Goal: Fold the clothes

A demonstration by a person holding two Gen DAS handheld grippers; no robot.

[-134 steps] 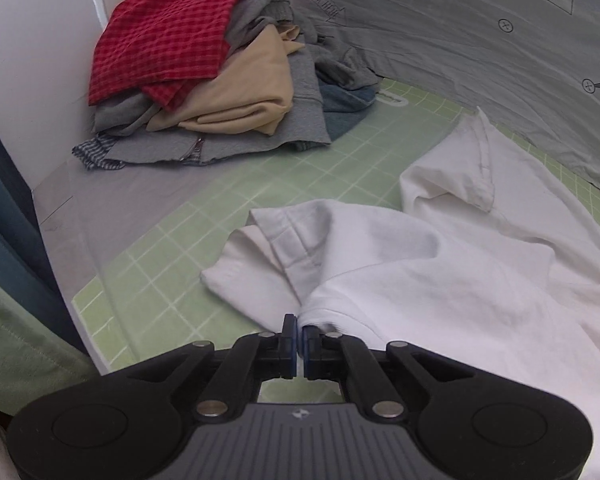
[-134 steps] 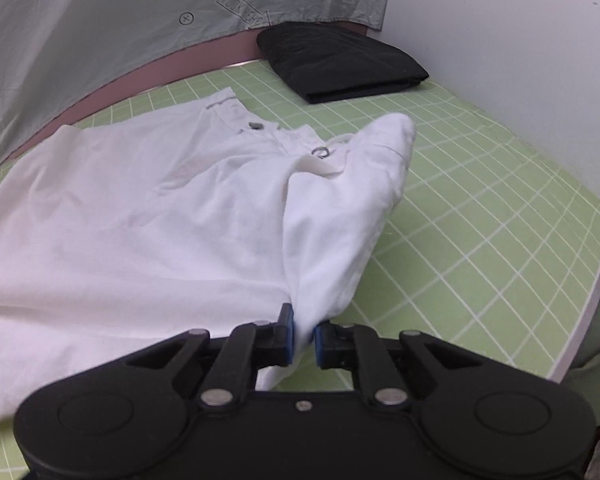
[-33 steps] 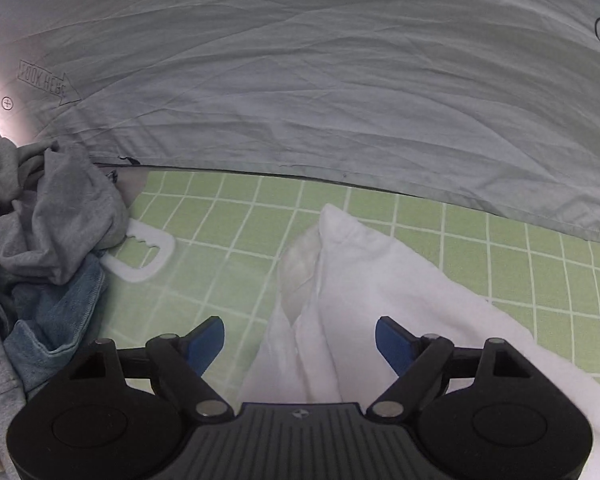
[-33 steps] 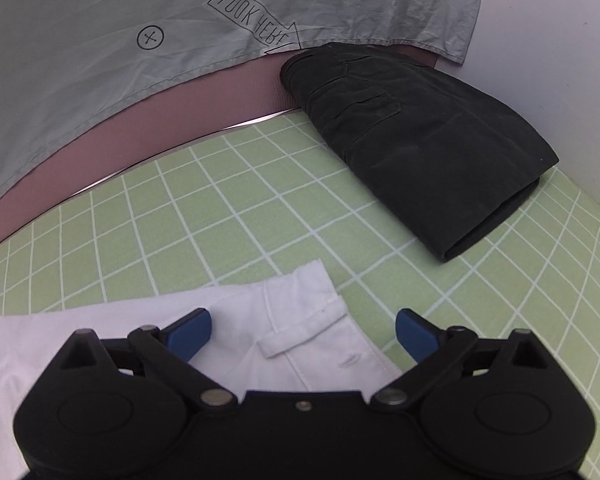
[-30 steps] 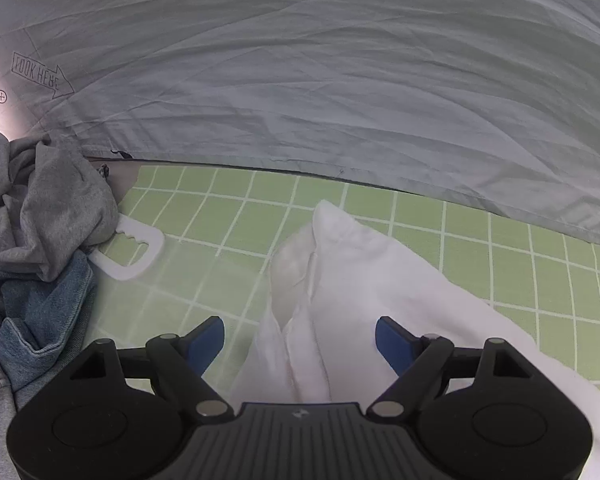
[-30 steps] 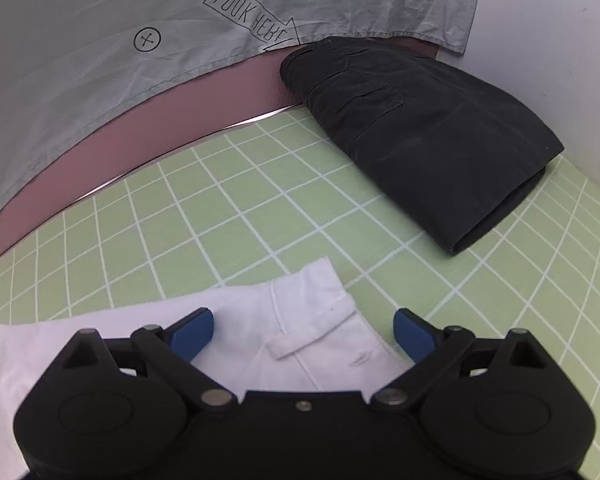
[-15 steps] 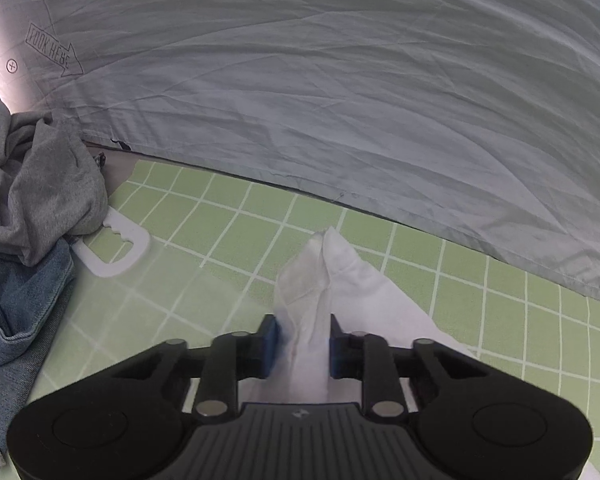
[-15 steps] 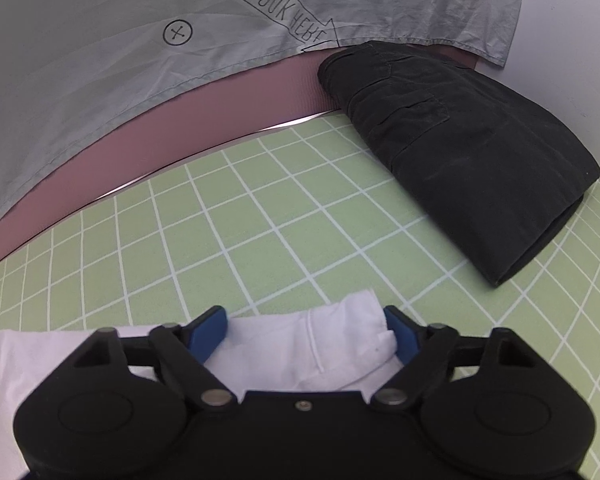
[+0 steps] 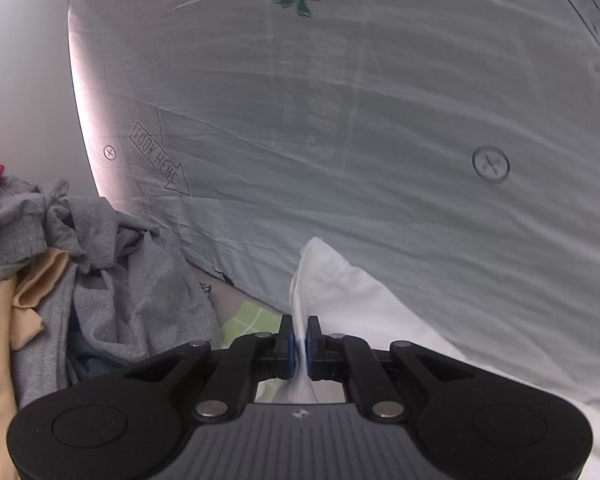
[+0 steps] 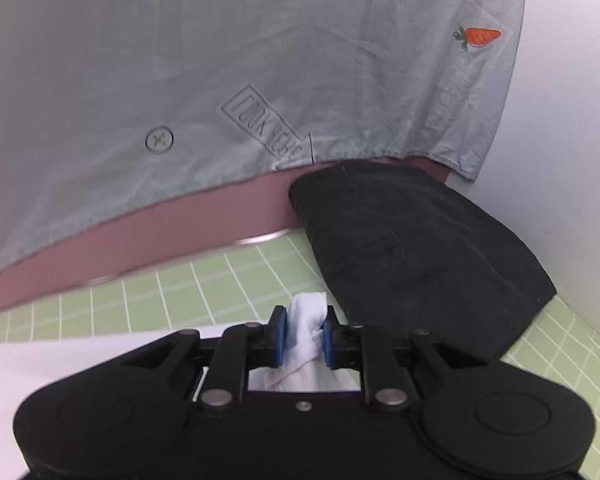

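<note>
Left gripper (image 9: pixel 299 346) is clenched on a thin pinch of the white garment (image 9: pixel 340 292); cloth runs up btwn the blue pads (image 9: pixel 288 346) and peaks just above them, then slopes down to the right of the tongs. Rest of the fabric spreads under and right of the gripper body.

Right gripper (image 10: pixel 304 338) is clamped on a thicker bunch of the same white garment (image 10: pixel 306 320) (a wad fills the gap btwn its pads, sticking out a little past the tips). More white cloth lies flat to the left of and below that gripper, on the green grid mat (image 10: pixel 204 280).

Beside the left tongs, to their left: a pile of clothes (image 9: pixel 100 264), grey and tan, w/ a bit of red at the edge. Ahead-right of the right tongs: folded black garment (image 10: pixel 412 248) on the mat, near but apart from the white wad. Grey sheet (image 10: pixel 220 60) w/ a carrot print hangs behind.
</note>
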